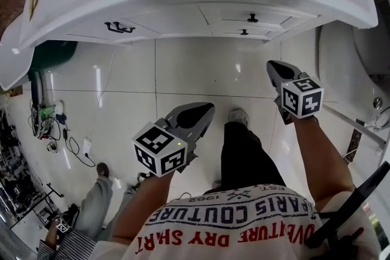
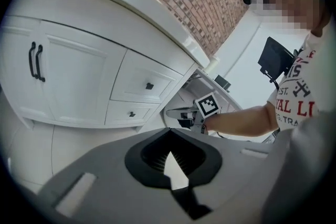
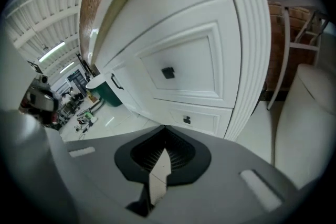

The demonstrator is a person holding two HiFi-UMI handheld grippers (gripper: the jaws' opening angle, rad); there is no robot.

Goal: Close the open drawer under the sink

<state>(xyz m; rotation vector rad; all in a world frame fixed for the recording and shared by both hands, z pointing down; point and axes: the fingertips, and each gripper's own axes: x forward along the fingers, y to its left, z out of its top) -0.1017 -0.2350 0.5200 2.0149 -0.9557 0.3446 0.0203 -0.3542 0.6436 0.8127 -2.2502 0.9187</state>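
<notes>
White floor tiles (image 1: 201, 70) run to the far sink cabinet (image 1: 170, 20), drawers (image 1: 268, 15) flush; your left gripper (image 1: 209, 109) and right gripper (image 1: 272, 66) hover, fingers closed on nothing.

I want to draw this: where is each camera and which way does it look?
Head view: on the person's head, looking down at the white cabinet and floor; both arms, a leg, left tongs and right tongs show.
Left gripper view: on the left tongs, looking along their shut jaws toward the upper drawer and lower drawer; right tongs and arm show.
Right gripper view: on the right tongs, looking along shut jaws, close at those drawers; only its tongs show.
Shared: all three see both drawers.
</notes>
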